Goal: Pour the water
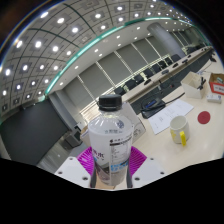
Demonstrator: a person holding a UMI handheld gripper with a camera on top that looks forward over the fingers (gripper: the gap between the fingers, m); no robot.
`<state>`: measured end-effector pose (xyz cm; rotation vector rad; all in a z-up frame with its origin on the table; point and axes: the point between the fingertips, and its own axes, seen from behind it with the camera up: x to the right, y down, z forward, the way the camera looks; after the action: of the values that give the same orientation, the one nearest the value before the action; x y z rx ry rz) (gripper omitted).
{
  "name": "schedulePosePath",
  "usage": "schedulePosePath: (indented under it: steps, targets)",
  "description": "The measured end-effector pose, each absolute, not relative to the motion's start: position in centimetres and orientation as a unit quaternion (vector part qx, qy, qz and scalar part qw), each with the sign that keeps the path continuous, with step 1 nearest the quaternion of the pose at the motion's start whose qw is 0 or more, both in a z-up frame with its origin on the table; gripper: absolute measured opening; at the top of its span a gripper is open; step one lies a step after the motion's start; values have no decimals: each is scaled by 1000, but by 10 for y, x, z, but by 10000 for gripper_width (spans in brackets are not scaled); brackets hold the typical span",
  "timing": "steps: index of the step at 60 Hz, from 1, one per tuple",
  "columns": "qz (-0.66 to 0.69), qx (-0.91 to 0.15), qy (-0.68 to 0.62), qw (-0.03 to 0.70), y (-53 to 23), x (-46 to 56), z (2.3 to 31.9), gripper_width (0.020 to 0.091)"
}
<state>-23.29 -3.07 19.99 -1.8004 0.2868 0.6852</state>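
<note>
Tongs [111, 170] grip bottle [111, 140]; mug [178, 129] beyond.

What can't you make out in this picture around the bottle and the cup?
- Gripper view: the clear plastic water bottle with a black cap hides the tool fingertips and its own base.
- Gripper view: the inside of the yellow cup is hidden by its wall, so its contents are unknown.
- Gripper view: print on the white paper sheet is too small to read.

Mug [178, 129] right of, beyond bottle [111, 143]
</note>
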Motion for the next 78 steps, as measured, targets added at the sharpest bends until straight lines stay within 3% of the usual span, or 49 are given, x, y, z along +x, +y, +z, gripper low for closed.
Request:
schedulePosePath:
  steps: [7, 15, 33, 39, 49, 57, 70, 78]
  targets:
    - [413, -718, 221, 516, 17, -223, 221, 409]
    - [537, -639, 351, 424, 56, -199, 223, 408]
    - [657, -472, 529, 257, 105, -148, 175, 407]
    - [659, -460, 546, 236, 118, -146, 160, 407]
    - [658, -488, 523, 235, 125, -155, 165, 409]
    - [621, -573, 442, 302, 117, -154, 188, 409]
    - [399, -713, 210, 537, 120, -72, 240, 411]
    - [246, -741, 120, 614, 125, 5, 242, 413]
